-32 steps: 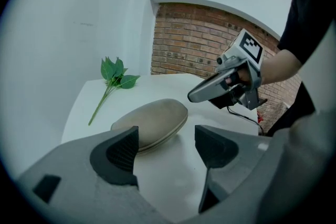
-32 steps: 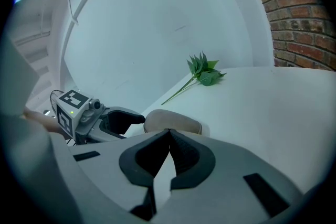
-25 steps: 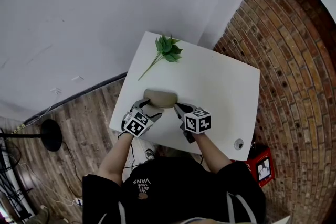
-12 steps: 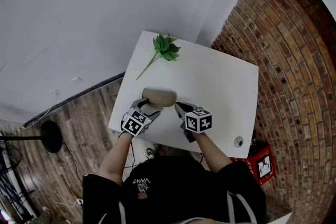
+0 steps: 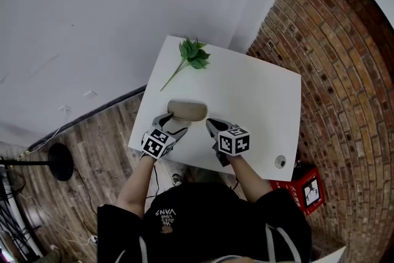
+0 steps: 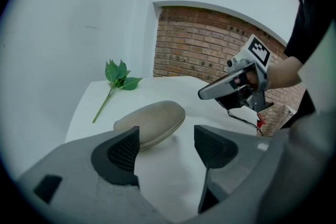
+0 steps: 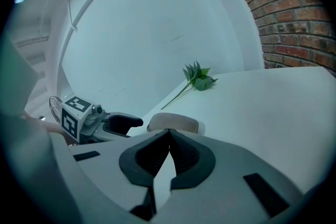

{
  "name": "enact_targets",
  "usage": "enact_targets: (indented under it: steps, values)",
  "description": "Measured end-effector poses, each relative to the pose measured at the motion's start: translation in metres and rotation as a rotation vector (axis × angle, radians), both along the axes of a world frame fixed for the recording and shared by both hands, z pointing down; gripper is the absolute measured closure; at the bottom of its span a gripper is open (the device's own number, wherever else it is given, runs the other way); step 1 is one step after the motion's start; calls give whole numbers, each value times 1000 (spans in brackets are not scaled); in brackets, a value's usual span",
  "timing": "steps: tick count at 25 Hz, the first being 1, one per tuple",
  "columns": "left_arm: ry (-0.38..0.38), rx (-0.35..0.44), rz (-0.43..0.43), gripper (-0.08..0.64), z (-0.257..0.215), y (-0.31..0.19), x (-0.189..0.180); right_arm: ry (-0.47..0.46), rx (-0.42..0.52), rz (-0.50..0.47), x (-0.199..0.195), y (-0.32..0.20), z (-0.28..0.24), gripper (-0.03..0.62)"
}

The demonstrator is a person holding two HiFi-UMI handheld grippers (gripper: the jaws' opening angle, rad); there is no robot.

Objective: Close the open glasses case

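Note:
A tan oval glasses case (image 5: 188,110) lies on the white table (image 5: 258,95) with its lid down; it also shows as the case (image 6: 152,123) and the case (image 7: 173,123). My left gripper (image 5: 170,124) sits just short of the case's near left end, jaws open, nothing between them (image 6: 167,144). The case lies beyond the left jaw, not gripped. My right gripper (image 5: 213,128) hovers to the case's right, jaws shut and empty (image 7: 169,136), its tip a little apart from the case.
A green leafy sprig (image 5: 191,57) lies at the table's far left corner. A small round fitting (image 5: 280,162) sits near the front right edge. A brick wall (image 5: 345,71) runs on the right, a red box (image 5: 306,193) stands on the floor.
Both grippers have barely shifted beside the case. The case lies as before.

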State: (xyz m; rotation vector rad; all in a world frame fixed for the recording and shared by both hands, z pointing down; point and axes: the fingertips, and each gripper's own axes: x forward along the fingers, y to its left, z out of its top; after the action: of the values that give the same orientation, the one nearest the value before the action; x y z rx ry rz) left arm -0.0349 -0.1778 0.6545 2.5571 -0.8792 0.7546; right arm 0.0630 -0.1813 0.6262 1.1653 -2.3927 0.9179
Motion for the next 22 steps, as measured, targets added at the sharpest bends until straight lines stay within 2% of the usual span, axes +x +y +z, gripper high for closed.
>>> enact_targets:
  steps: [4, 9, 14, 18, 22]
  values:
    - [11, 56, -21, 260, -16, 10, -9, -9, 21, 17, -2, 12, -5, 591]
    - [13, 165, -61, 340, -38, 29, -27, -32, 56, 46, -7, 34, -13, 591]
    - [20, 274, -86, 474, -62, 57, -43, -46, 101, 62, -11, 61, -25, 591]
    - [41, 335, -129, 548, -81, 81, -55, -70, 146, 80, -9, 81, -42, 591]
    - [62, 369, -161, 549, -95, 106, -67, -109, 183, 89, -9, 99, -60, 591]
